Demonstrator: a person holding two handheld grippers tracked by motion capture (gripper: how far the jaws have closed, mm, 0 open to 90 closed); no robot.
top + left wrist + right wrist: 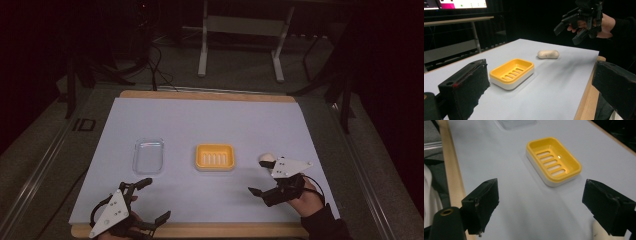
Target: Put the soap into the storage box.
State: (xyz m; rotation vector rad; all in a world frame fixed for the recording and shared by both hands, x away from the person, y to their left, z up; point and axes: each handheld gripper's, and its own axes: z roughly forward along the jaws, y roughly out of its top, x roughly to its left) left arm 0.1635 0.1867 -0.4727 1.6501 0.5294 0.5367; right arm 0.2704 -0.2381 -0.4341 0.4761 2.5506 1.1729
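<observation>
**Both grippers open above the mat**

The right gripper (263,179) hovers above the mat (200,125) at about 4 o'clock, its 2 jaws spread wide with nothing between them. The soap (266,158) lies on the mat just beyond it, near its 12 o'clock. The yellow dish (215,157) sits mid-mat, at 9 o'clock from the soap and apart from it. A clear lid (148,155) lies at 9 o'clock from the dish. The left gripper (156,200) waits at 7 o'clock by the near edge, jaws wide apart and empty.
</observation>
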